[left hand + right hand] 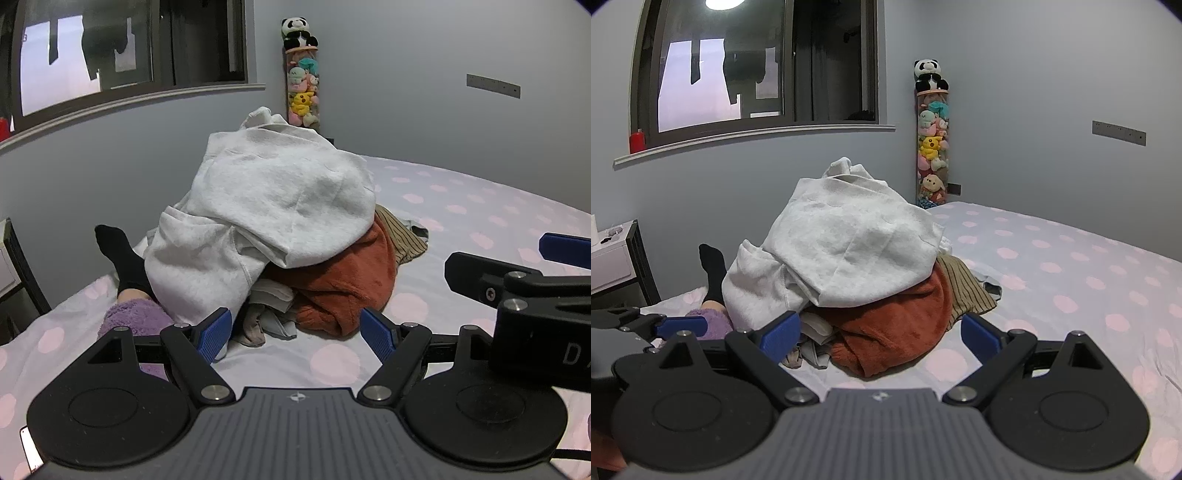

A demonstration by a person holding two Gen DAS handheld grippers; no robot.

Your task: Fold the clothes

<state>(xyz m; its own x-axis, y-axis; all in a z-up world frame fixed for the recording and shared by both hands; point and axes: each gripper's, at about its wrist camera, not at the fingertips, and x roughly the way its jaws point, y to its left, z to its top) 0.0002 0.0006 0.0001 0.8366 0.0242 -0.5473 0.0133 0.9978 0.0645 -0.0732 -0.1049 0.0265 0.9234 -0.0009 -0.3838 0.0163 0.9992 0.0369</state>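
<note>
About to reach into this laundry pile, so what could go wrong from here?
The pale grey fleece sweatshirt drapes over the rust-orange fuzzy garment; pulling either may topple the heap. A person's black-socked foot lies just left of the pile, so the open left claw could catch it.

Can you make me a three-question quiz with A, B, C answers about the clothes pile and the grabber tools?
1. Where is the toy panda?
A. On top of the tall tube of soft toys
B. On the bed
C. On the window sill

2. What colour is the garment on top of the pile?
A. Orange
B. Light grey
C. Purple

3. How are the two tools?
A. Both open and empty
B. Both gripping cloth
C. One holding a sock

Answers:
1 A: the panda sits on the tube in the corner.
2 B: the grey top covers the orange garment.
3 A: left tool and right tool show wide gaps, nothing between.
</note>
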